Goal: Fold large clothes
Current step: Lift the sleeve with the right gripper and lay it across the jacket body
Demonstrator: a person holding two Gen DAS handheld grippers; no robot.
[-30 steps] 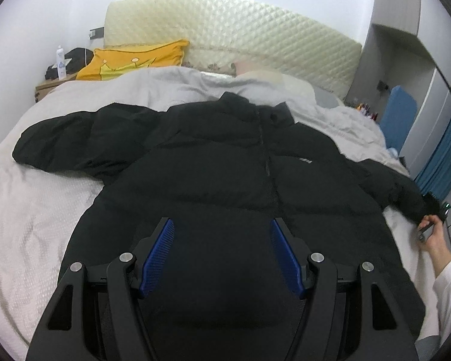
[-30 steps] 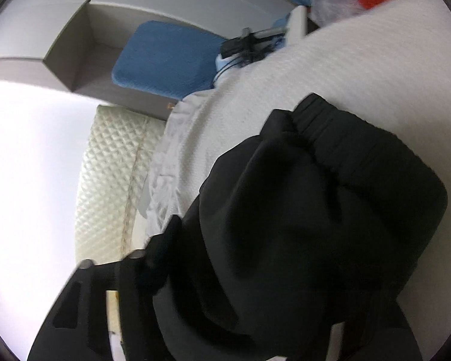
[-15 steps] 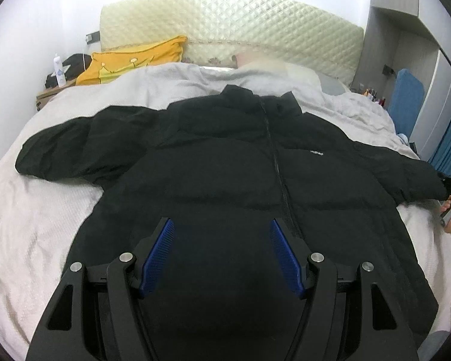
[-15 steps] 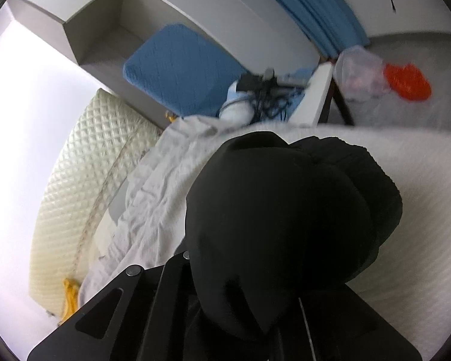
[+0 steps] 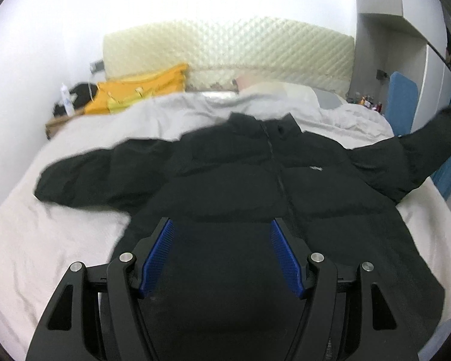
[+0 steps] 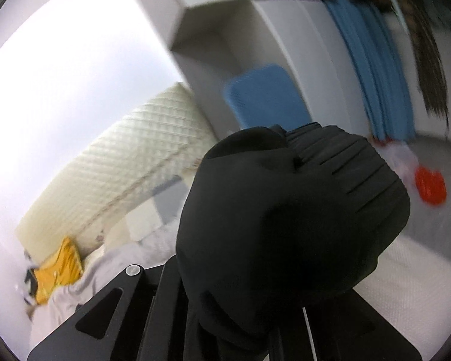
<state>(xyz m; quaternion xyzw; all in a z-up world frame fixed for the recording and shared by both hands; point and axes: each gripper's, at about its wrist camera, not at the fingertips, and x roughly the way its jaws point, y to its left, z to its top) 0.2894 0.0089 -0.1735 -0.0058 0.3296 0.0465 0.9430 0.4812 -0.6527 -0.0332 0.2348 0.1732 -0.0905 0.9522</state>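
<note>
Black puffer jacket [image 5: 255, 198], spread frame-centre on bed [image 5: 45, 240]; right tool [image 6: 273, 316] clamped on sleeve cuff [image 6: 291, 216], left tool [image 5: 221, 255] wide open, empty; advise carrying sleeve flat across chest.

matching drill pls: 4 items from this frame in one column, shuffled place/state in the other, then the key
Items:
1. left tool
2. right sleeve cuff
3. yellow pillow
4. left sleeve

Place/state:
A. lying flat on the bed sheet
B. open, over the black jacket's lower front
C. near the quilted headboard
D. bunched in the right tool, lifted off the bed

Pairs: 1-B, 2-D, 3-C, 4-A
</note>
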